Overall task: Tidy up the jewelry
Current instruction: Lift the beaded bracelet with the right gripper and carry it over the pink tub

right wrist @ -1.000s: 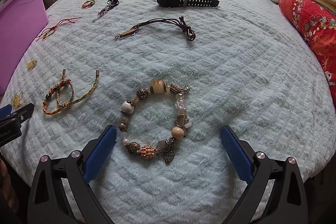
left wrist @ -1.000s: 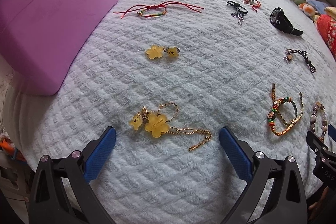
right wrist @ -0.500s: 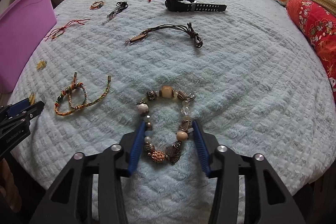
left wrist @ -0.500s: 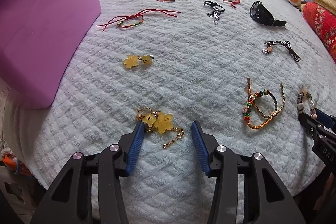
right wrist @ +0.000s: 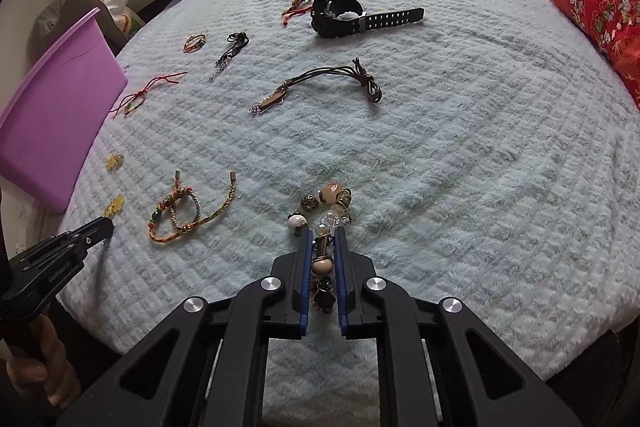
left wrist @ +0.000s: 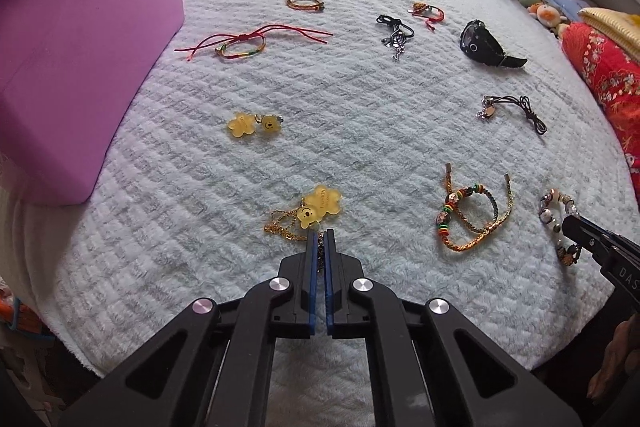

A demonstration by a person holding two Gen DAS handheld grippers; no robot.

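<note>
On the pale quilted bedspread (left wrist: 360, 131) lies a gold chain necklace with yellow bear and flower charms (left wrist: 322, 203). My left gripper (left wrist: 319, 233) has its jaws closing tight on the chain just below the charms. The right wrist view shows a beaded bracelet (right wrist: 332, 193) of brown, cream and clear beads. My right gripper (right wrist: 323, 231) has its jaws closing on the bracelet's near side, pads pressing the beads. Part of the bracelet bunches beyond the tips. A purple box (left wrist: 80, 67) stands at the left edge of the bed.
Scattered on the bedspread are a black watch (right wrist: 340, 13), a brown cord pendant (right wrist: 320, 83), a braided bracelet (left wrist: 472, 219), a red string bracelet (left wrist: 248, 41) and two yellow charms (left wrist: 256, 123). A red patterned pillow (right wrist: 592, 7) lies at the right. The bed's edge runs just below both grippers.
Both grippers went from wide open to closed, the left on the gold chain, the right on the beaded bracelet. The bracelet's loop got squeezed narrow and the right gripper rose slightly.
</note>
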